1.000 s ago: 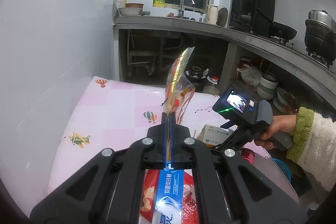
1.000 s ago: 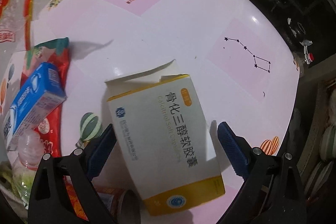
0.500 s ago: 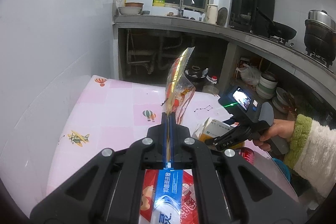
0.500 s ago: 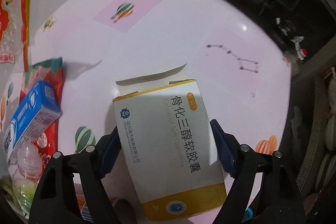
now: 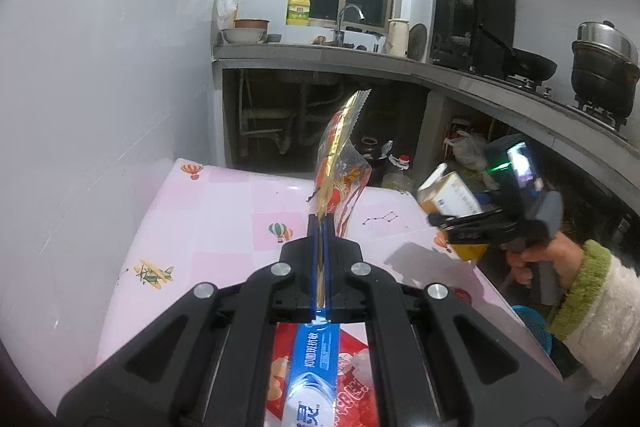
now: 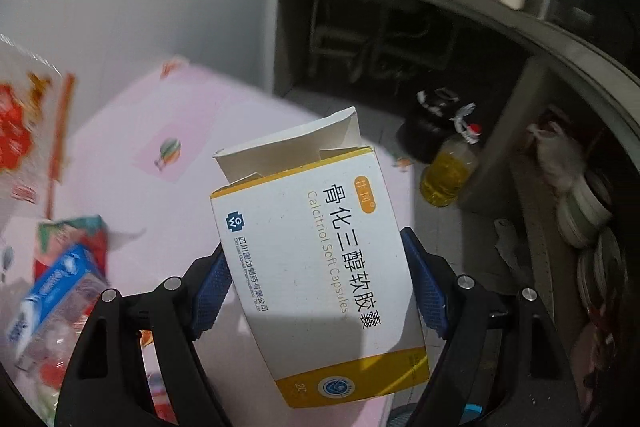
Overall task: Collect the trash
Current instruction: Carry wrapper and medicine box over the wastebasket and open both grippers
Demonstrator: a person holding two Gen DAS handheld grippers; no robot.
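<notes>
My left gripper (image 5: 320,223) is shut on a red and gold snack wrapper (image 5: 340,155) and holds it upright above the pink table (image 5: 224,211). My right gripper (image 6: 316,267) is shut on a white and yellow medicine box (image 6: 320,251) with an open top flap, lifted off the table and tilted; the box also shows in the left wrist view (image 5: 452,199) at the table's right edge. A blue toothpaste box (image 5: 316,371) lies on a red packet (image 5: 352,359) under my left gripper, and also shows in the right wrist view (image 6: 52,291).
A grey wall (image 5: 100,87) runs along the table's left side. A concrete kitchen counter (image 5: 360,55) stands behind it, with a bottle of yellow oil (image 6: 448,171) and a dark jar (image 6: 428,131) on the floor beneath. Bowls (image 6: 588,215) are stacked on a shelf at right.
My right gripper closed on the medicine box and lifted it off the table, tilting it up and to the right. My left gripper stayed still with the wrapper.
</notes>
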